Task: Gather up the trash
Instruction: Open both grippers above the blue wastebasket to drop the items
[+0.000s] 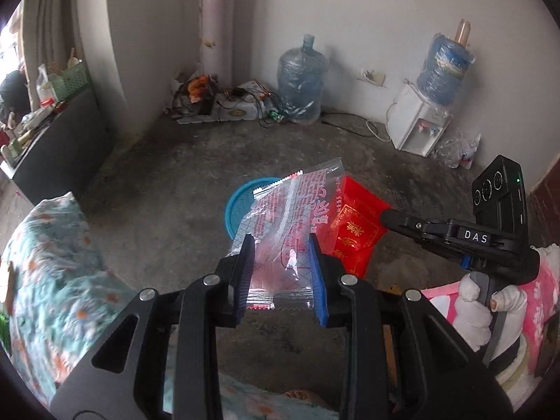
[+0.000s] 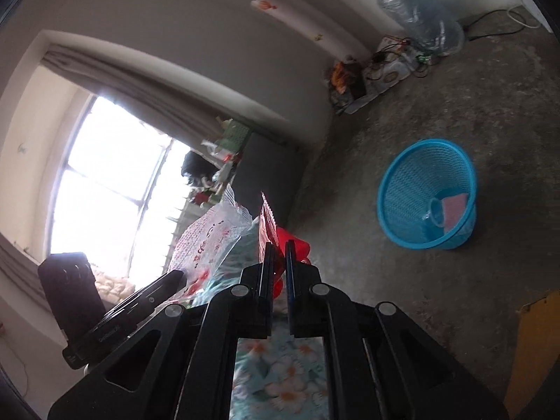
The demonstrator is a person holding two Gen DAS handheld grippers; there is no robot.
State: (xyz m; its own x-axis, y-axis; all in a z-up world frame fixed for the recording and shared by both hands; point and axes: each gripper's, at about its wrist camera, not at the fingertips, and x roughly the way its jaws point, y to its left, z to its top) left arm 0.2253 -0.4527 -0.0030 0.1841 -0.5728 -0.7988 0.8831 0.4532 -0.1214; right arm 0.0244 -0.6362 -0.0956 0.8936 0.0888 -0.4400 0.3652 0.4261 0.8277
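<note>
Bare concrete floor [image 1: 168, 189] below us. Left gripper [image 1: 281, 273] pinched clear printed wrapper [image 1: 290, 217], right gripper [image 2: 279, 262] red packet [image 2: 267, 224]: both light, limp, slippery; we judged grip near edge over blue basket [image 2: 395, 189].

A clear printed wrapper [image 1: 290, 224] covers most of the blue mesh basket [image 1: 238, 199] in the left wrist view, leaving only a left arc of rim; it also hides the left part of the red packet [image 1: 357, 227]. The print on both is too small to read. In the right wrist view the red packet [image 2: 269, 224] shows edge-on between the nearly closed fingers, its face unseen. The basket's [image 2: 395, 189] contents, a pink piece and a clear item, stay unidentifiable. Floral fabric [image 1: 52, 262] blurs out at the left edge.
</note>
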